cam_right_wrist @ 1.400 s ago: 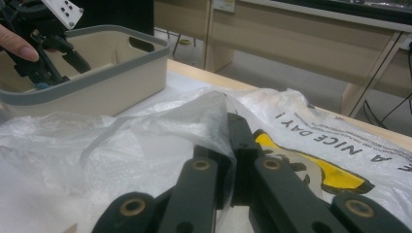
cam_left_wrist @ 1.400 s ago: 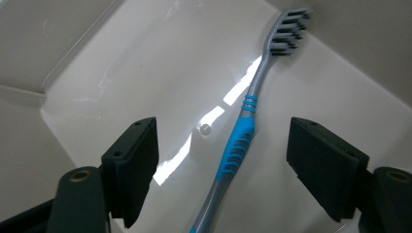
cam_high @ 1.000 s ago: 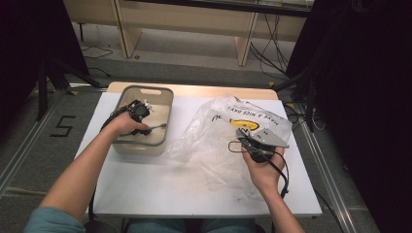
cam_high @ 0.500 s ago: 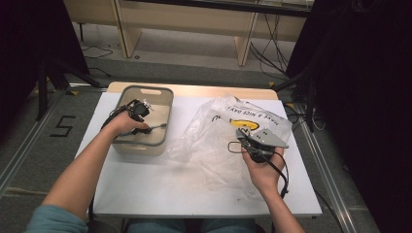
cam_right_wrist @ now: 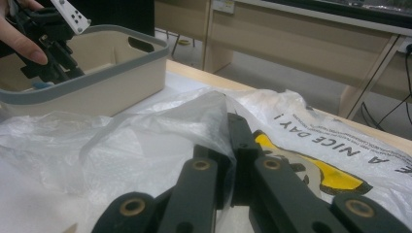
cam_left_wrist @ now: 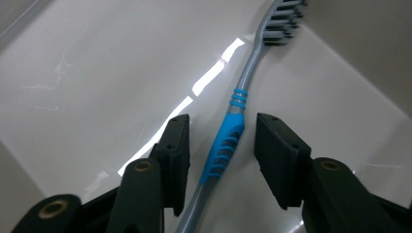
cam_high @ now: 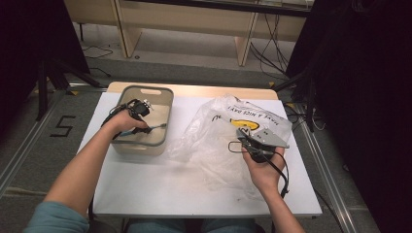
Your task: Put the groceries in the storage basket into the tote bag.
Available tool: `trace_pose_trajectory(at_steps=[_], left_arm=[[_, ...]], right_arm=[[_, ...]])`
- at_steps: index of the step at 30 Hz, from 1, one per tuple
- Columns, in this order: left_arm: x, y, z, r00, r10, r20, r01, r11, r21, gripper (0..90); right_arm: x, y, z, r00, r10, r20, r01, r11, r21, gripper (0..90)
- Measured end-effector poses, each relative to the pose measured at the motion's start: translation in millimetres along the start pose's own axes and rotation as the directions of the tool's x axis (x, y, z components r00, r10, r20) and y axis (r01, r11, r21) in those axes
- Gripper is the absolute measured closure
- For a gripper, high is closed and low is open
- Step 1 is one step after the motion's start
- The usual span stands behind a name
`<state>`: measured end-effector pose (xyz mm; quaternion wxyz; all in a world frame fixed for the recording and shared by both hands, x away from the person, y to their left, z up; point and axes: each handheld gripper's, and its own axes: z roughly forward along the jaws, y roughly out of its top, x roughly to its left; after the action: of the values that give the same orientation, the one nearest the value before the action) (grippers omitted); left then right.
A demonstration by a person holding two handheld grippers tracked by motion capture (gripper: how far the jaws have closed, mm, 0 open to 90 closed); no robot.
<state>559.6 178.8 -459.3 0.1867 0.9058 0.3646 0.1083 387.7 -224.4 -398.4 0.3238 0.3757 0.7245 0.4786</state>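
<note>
Left gripper view: left gripper [cam_left_wrist: 221, 145] straddles the toothbrush [cam_left_wrist: 233, 128] on the bin's floor [cam_left_wrist: 97, 73], jaws just closing, not yet pinching. Right gripper [cam_right_wrist: 228, 160] stays clenched on the plastic bag [cam_right_wrist: 160, 141], unmoved.

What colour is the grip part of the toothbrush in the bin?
Bright blue, on a grey toothbrush handle. It shows best in the left gripper view.

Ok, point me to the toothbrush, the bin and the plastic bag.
toothbrush [cam_left_wrist: 224, 145]: left gripper view, on its blue grip.
bin [cam_high: 145, 142]: high view, on its near rim.
plastic bag [cam_high: 214, 141]: high view, on its clear middle.
</note>
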Motion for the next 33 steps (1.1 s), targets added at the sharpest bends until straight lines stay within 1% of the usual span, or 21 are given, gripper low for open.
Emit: trace_pose_trajectory(at_steps=[4, 8, 12, 18, 23, 28, 33], left_arm=[[0.8, 1.1, -0.1, 0.9999, -0.008, 0.011, 0.008, 0.9998, 0.015, 59.3], [1.5, 1.2, -0.8, 0.9998, -0.006, 0.016, 0.006, 0.9996, 0.029, 61.5], [3.0, 0.1, -1.0, 0.9993, -0.026, 0.027, 0.026, 0.9992, 0.030, 63.2], [3.1, 0.0, -1.3, 0.9986, -0.038, 0.036, 0.036, 0.9987, 0.037, 66.4], [3.8, -0.1, -1.5, 0.9969, -0.064, 0.047, 0.061, 0.9971, 0.046, 68.8], [3.1, 0.6, -1.8, 0.9967, -0.067, 0.045, 0.065, 0.9962, 0.059, 70.6], [2.9, 1.3, -2.3, 0.9967, -0.070, 0.042, 0.067, 0.9948, 0.077, 75.0]], right_arm=[[-0.5, 0.0, -0.6, 1.0000, -0.001, 0.000, 0.001, 1.000, 0.003, 90.0], [-0.1, -0.1, -0.2, 1.0000, 0.000, 0.000, 0.000, 1.000, 0.000, 90.0], [0.3, -0.2, 0.0, 1.0000, -0.001, -0.001, 0.001, 1.000, 0.001, 90.0], [0.7, -0.3, 0.2, 1.0000, -0.002, 0.000, 0.002, 1.000, 0.005, 90.0], [0.6, -0.2, -0.1, 1.0000, -0.003, 0.003, 0.003, 1.000, -0.001, 90.0], [0.3, 0.0, -0.3, 1.0000, -0.002, 0.002, 0.002, 1.000, -0.004, 90.0], [0.4, 0.0, -0.3, 1.0000, -0.002, 0.002, 0.002, 1.000, -0.004, 90.0]])
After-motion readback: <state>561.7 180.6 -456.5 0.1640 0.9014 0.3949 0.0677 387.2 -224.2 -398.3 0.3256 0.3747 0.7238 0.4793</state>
